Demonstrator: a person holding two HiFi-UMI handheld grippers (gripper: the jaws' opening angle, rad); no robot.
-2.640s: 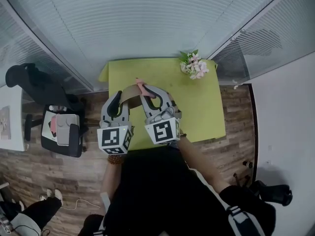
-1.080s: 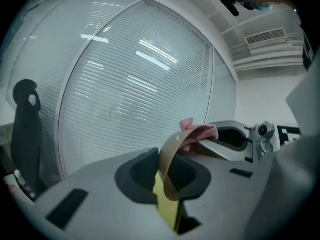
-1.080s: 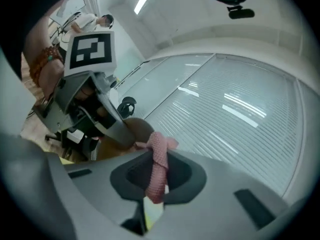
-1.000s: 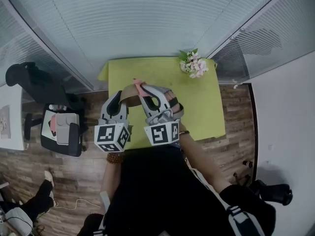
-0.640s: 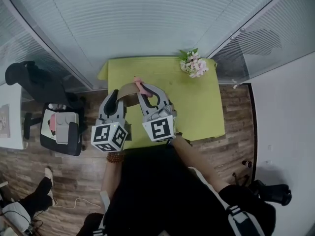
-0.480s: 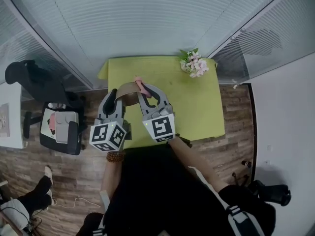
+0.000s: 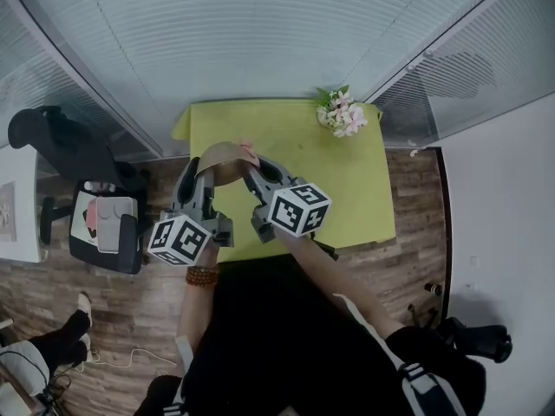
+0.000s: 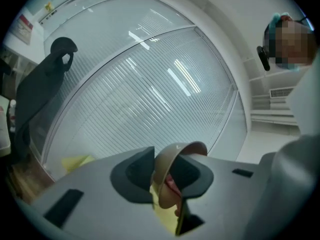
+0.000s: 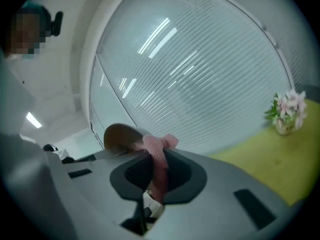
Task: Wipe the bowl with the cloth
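The brown bowl (image 7: 224, 157) was up off the green table (image 7: 347, 189), tipped on edge over its near left part, with its wall slotted between the jaws of your left gripper (image 8: 169, 179). Those jaws had just been easing apart, but the pads looked to be on the wall on both sides, so I'd call that a lighter pinch, not a release. Right beside the rim, your right gripper (image 9: 157, 179) was clamped tight on the pink cloth (image 9: 158, 156), a tuft poking out past the tips, touching the bowl's edge or just shy of it, couldn't tell which. So I'd say you were mid-wipe, around the rim. Next move, I reckon: firm up the left hold so the bowl doesn't slip, then drag the cloth round the inside.
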